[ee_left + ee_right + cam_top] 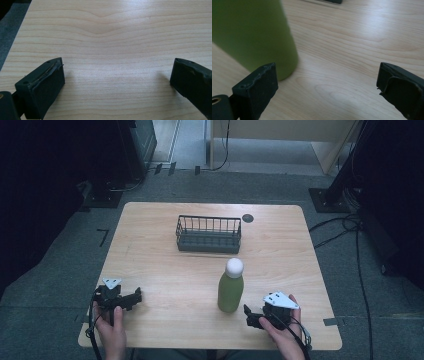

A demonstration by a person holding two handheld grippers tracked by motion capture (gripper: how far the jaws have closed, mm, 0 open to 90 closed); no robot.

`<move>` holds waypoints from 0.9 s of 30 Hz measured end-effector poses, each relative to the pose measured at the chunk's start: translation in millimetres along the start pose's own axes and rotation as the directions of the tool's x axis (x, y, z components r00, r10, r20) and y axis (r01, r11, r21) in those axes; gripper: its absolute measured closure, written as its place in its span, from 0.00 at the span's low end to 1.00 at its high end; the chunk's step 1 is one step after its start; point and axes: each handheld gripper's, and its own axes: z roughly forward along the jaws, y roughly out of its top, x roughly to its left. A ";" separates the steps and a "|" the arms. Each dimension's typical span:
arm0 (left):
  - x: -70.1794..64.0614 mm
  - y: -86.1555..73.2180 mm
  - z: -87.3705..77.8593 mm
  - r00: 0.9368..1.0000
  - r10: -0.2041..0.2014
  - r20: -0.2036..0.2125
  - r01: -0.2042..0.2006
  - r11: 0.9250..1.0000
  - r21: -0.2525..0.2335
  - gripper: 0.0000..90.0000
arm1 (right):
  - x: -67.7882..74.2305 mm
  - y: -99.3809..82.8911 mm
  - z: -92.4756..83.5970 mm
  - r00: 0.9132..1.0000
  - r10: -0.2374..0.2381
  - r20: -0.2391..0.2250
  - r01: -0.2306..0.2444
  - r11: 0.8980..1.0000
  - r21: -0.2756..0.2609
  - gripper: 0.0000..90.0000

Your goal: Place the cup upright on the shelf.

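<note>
Bottle (pixel 230 292) upright near table (pixel 165 265) front edge, just beyond and left of right gripper (pixel 248 316) fingers (pixel 257 87), ungrasped, jaws spread wide with bare wood between; left gripper (pixel 136 296) released too, well apart.

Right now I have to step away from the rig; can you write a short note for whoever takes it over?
Left gripper: open, nothing between the jaws, low over bare table at the near left.
Right gripper: open, not gripping, at the near right, close beside the green bottle.
Bottle: upright with its white cap on, near the middle of the table, off to one side of the right jaws rather than between them.
Wire basket: toward the far edge, nothing visible in it.
Done: nothing picked up.
Left: probably centre the jaws on the bottle, then grip.
</note>
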 end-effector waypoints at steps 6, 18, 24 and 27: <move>0.0 0.0 0.0 1.000 0.000 0.000 0.000 1.000 0.000 0.00 | 11.8 1.8 -0.6 0.998 -0.042 -0.056 0.041 0.999 -0.005 0.04; 0.0 -0.1 0.0 1.000 0.000 0.000 0.000 1.000 0.000 0.00 | 30.7 12.4 1.0 0.989 -0.049 -0.142 0.041 0.997 -0.058 0.06; 0.0 -0.1 0.0 1.000 0.000 0.000 0.000 1.000 0.000 0.00 | 40.7 21.3 3.5 0.984 -0.049 -0.170 0.034 0.995 -0.090 0.07; 0.0 0.0 0.0 1.000 0.000 0.000 0.000 1.000 0.000 0.00 | 46.7 29.1 4.9 0.982 -0.043 -0.183 0.022 0.993 -0.113 0.07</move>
